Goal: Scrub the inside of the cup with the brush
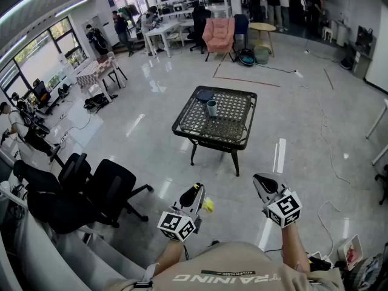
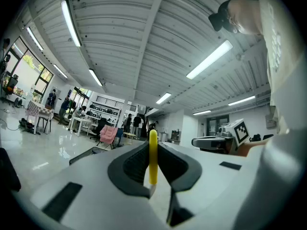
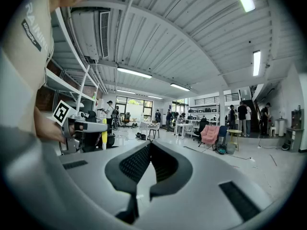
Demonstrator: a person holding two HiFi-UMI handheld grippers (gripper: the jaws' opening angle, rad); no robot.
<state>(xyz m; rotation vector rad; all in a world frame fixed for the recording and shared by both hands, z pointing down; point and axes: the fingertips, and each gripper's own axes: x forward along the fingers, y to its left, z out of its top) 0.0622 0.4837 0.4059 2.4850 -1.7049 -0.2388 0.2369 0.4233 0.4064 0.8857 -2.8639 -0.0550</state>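
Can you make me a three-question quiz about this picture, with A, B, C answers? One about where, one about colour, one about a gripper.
1. Where is the cup? A on the floor; B on the black table; C on a chair.
2. What colour is the brush in the left hand-held gripper? A yellow; B red; C blue.
3. The right hand-held gripper is: A holding the cup; B wide open; C shut, empty.
Answers: B, it stands on the table; A, yellow shows between the jaws; C, its jaws meet on nothing.
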